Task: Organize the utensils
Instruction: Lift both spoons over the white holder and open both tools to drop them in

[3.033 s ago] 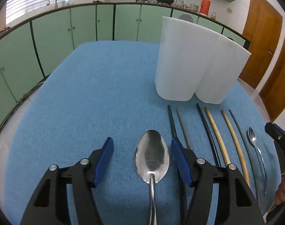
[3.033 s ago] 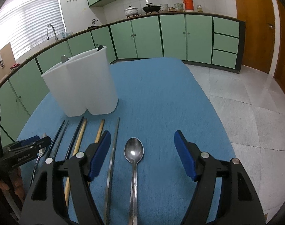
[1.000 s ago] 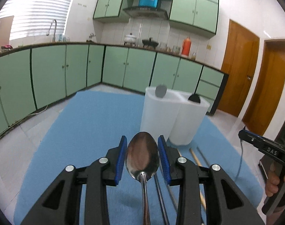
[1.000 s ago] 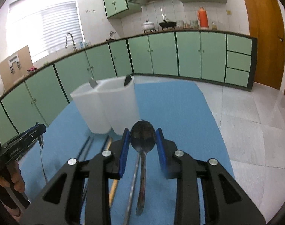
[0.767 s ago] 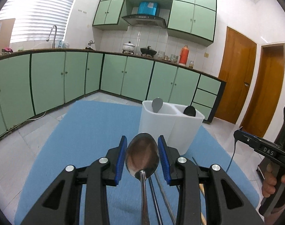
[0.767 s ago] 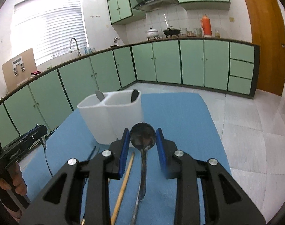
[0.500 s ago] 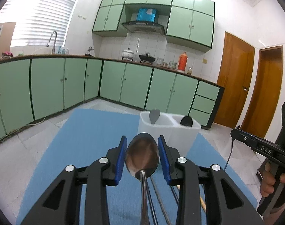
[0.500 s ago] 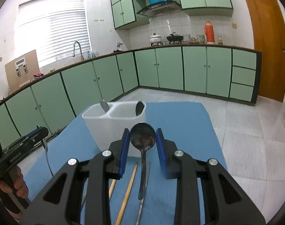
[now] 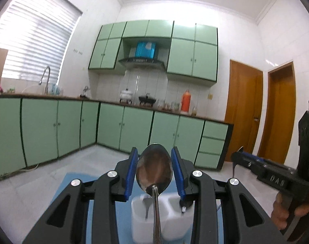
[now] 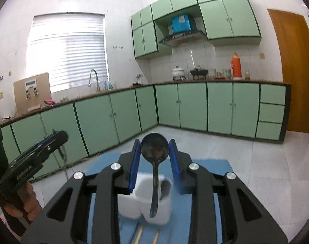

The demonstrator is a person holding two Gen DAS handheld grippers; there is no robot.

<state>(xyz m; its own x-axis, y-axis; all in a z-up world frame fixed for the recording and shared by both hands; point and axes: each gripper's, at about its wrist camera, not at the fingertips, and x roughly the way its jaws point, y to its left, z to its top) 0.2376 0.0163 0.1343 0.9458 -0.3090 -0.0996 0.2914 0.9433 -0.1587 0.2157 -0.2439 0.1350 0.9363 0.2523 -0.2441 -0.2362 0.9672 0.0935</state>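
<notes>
My left gripper is shut on a large steel spoon, bowl up, handle hanging down over the white two-compartment utensil holder. The holder holds a spoon in its left cell and a dark utensil in its right cell. My right gripper is shut on a smaller spoon, its handle hanging down in front of the holder. The right gripper also shows at the right of the left wrist view, the left gripper at the left of the right wrist view. Both are raised high above the table.
The holder stands on a blue cloth-covered table. Wooden chopsticks lie on the cloth before the holder. Green kitchen cabinets and a counter run round the room; wooden doors stand at the right.
Both grippers closed on their spoons and lifted them off the cloth. In the last second both have risen and tilted further up, so the holder sits lower in each view.
</notes>
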